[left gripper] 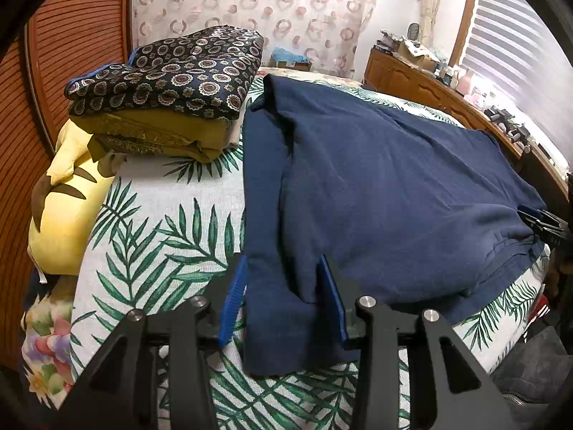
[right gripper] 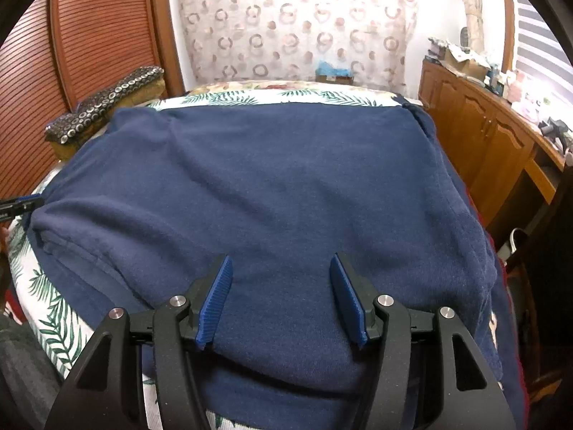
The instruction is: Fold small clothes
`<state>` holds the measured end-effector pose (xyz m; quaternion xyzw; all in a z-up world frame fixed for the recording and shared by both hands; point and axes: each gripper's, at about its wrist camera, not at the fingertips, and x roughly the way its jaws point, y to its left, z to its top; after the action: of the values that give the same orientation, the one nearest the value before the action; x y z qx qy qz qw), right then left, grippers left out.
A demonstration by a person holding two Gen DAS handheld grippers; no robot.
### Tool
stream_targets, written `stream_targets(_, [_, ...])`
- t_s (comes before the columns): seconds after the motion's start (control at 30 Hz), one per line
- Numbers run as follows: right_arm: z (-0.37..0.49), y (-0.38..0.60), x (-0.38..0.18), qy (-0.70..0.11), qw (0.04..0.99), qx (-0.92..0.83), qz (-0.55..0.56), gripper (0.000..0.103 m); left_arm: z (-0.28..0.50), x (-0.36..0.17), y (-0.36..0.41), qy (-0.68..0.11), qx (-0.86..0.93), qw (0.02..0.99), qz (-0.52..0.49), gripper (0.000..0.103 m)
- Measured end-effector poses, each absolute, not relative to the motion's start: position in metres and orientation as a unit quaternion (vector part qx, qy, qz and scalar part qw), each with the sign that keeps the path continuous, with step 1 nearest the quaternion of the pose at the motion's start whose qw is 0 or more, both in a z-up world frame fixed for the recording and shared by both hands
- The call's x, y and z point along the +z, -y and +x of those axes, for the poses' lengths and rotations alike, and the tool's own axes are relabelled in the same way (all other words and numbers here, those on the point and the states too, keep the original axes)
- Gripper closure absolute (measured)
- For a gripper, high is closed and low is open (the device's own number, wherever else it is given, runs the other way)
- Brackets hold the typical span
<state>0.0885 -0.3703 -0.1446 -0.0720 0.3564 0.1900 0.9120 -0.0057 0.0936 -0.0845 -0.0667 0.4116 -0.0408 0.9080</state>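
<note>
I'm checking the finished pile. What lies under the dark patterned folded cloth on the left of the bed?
A folded mustard-yellow garment lies directly under the patterned cloth, resting on the palm-leaf bedspread. Whether anything lies between its folds is hidden.

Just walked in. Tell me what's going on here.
A person holding a two-finger tool in each hand is folding clothes on a bed with a palm-leaf sheet. A navy top lies spread flat on it. The left tool is open with its fingers either side of a folded-in sleeve strip on the top's left side. The right tool is open over the near hem. Neither grips cloth yet. A stack of folded clothes sits at the far left.
</note>
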Motion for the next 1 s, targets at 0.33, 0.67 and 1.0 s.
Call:
stream_targets(0.33, [0.084, 0.367, -0.148, -0.344, 0.915, 0.190, -0.091, 0.043, -0.006, -0.086, -0.092, -0.413, -0.031, 0.909, -0.051, 0.059])
stream_targets(0.67, [0.086, 0.367, -0.149, -0.343, 0.916, 0.186, -0.094, 0.039, -0.008, -0.086, -0.090, -0.410, -0.063, 0.907, -0.067, 0.068])
stream_targets(1.0, [0.089, 0.366, -0.147, -0.360, 0.912, 0.168, -0.101, 0.020, -0.007, -0.060, -0.076, -0.356, -0.103, 0.926, -0.072, 0.097])
